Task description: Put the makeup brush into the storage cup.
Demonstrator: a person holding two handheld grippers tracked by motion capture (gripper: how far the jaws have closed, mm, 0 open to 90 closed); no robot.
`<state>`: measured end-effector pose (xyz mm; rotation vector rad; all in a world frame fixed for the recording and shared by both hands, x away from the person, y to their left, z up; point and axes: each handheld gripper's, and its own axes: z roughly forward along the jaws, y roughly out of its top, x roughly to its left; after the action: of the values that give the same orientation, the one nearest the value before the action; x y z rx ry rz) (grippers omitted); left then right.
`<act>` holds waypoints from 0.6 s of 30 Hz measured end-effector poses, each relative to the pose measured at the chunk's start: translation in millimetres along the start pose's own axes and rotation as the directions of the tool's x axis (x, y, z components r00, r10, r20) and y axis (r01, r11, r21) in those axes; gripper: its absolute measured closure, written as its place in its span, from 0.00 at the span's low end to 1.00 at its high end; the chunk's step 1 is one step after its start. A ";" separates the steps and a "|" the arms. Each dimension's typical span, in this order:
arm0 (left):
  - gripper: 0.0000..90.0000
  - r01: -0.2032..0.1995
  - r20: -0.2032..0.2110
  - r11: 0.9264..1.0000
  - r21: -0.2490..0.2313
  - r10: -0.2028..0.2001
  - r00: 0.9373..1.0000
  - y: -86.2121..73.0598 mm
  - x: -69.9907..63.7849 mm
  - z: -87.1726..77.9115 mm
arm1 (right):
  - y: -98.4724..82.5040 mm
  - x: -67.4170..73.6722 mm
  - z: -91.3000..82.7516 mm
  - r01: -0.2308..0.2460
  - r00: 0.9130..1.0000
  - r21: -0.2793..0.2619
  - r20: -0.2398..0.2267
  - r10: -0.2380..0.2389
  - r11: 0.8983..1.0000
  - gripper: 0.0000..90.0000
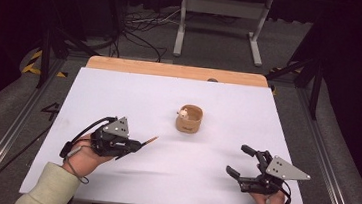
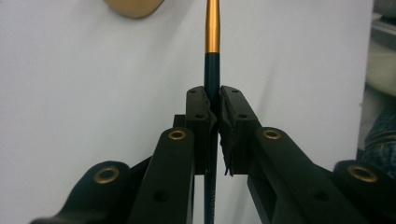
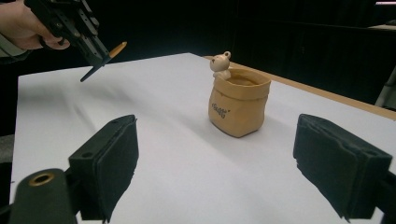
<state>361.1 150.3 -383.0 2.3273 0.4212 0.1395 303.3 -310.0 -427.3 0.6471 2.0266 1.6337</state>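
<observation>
One thin pen, dark with a gold tip, is clamped in the left hand-held gripper. The right hand-held gripper stands apart, empty. One tan sack-shaped pot stands on the white counter.

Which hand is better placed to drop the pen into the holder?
Left. The left gripper is already shut on the pen, whose gold tip points toward the sack-shaped holder. The right gripper is open and holds nothing, farther off near the table edge.
</observation>
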 end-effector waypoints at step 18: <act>0.92 0.012 0.063 0.961 -0.278 0.005 0.998 -10.4 -16.9 6.9 | -1.1 0.7 1.2 -0.002 1.000 0.008 -0.013 0.002 1.000 0.17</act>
<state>344.0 146.8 -394.8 2.0480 0.3498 0.1147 303.3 -308.8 -428.7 0.6430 2.0435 1.6361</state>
